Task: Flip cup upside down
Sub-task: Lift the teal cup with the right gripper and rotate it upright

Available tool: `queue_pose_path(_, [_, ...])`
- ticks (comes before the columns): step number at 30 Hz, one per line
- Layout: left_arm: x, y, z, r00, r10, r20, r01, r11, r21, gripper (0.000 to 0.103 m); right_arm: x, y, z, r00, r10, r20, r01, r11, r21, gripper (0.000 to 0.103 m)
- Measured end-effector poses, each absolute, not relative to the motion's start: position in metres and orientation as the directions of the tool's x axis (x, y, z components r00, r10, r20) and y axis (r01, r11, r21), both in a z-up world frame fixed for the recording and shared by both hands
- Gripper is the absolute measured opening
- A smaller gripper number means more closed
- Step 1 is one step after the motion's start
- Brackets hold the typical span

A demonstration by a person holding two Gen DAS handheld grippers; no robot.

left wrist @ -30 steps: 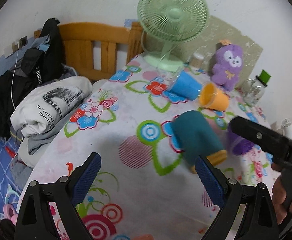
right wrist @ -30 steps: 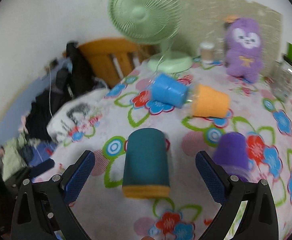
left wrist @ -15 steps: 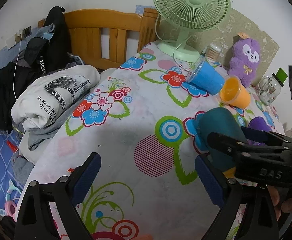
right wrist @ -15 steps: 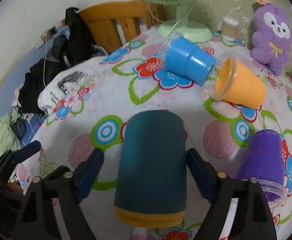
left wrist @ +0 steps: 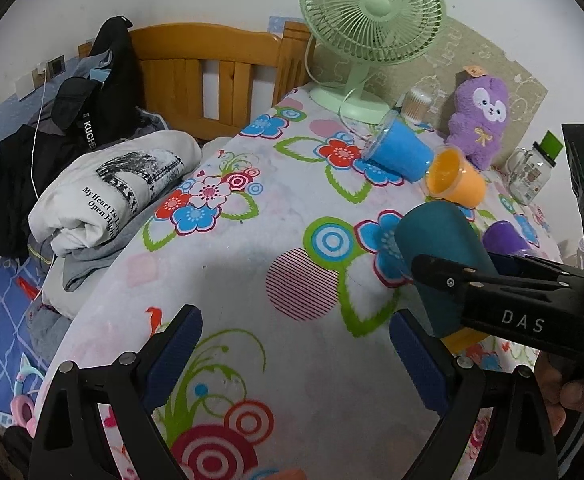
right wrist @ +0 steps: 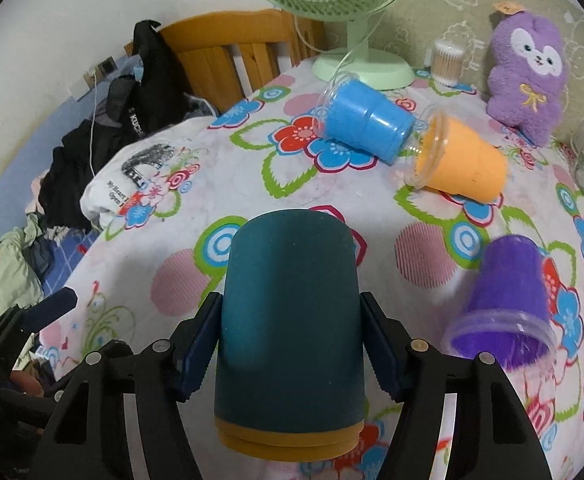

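Right claw [right wrist: 287, 344] around teal cup [right wrist: 292, 300]

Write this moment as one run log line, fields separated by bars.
right gripper: shut on teal cup | left gripper: open, holding nothing | cup: lying on its side

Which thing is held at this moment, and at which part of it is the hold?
The right hand-held gripper holds the dark teal cup by its side walls, low on the body just above the yellow band. The left hand-held gripper is open and holds nothing.
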State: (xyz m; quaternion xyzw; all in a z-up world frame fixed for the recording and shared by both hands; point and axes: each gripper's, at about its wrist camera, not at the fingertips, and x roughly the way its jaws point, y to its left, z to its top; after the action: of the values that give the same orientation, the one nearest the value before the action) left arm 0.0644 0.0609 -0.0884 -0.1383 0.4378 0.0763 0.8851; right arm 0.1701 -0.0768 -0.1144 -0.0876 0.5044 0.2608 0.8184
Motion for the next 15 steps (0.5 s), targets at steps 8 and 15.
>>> queue_pose_path(8, [0.032, 0.045, -0.066, 0.643, -0.014, -0.766, -0.215, 0.956, -0.198, 0.096, 0.127, -0.104, -0.088, 0.392, 0.365, -0.844, -0.494, 0.858, 0.142, 0.069])
queue_pose_path(15, [0.004, 0.036, -0.057, 0.658, -0.026, -0.753, -0.199, 0.958, -0.207, 0.096, 0.084, -0.125, -0.076, 0.4, 0.371, -0.838, -0.477, 0.865, 0.155, 0.069])
